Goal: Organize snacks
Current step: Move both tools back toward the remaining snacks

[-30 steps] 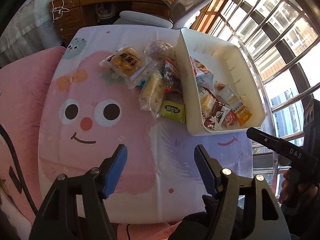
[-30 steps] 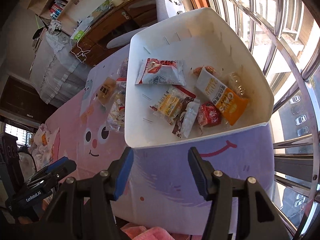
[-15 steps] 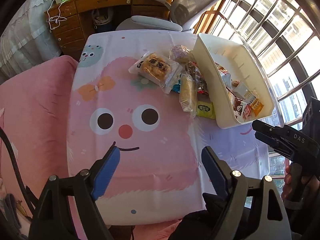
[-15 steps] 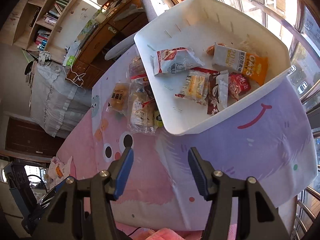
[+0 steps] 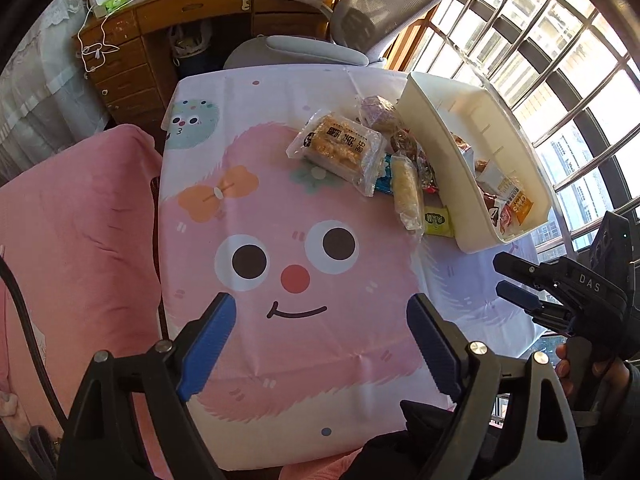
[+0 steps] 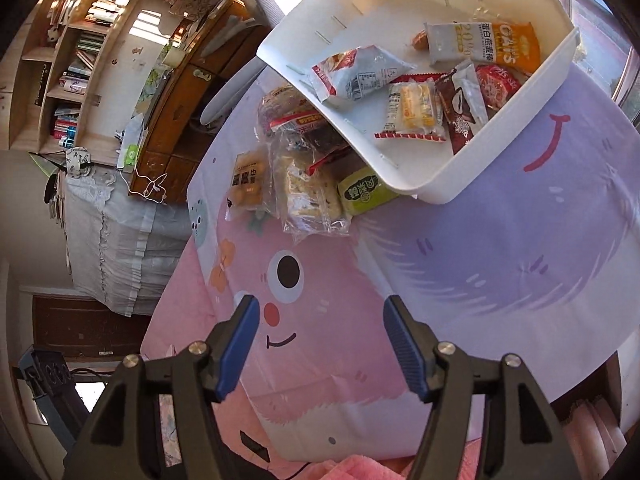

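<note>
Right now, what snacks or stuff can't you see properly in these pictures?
- Left wrist view: the white bin's near wall hides most of the snacks inside.
- Both views: the blue packet lies buried under the cookie pack; its label is covered.
- Right wrist view: the green packet is partly under the bin's corner.
- Right gripper: its handle is cut off by the picture edge.

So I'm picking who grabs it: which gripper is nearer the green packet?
Right, by a little. The right gripper hangs below the green packet; the left gripper sits farther back, opposite the cartoon face.
</note>
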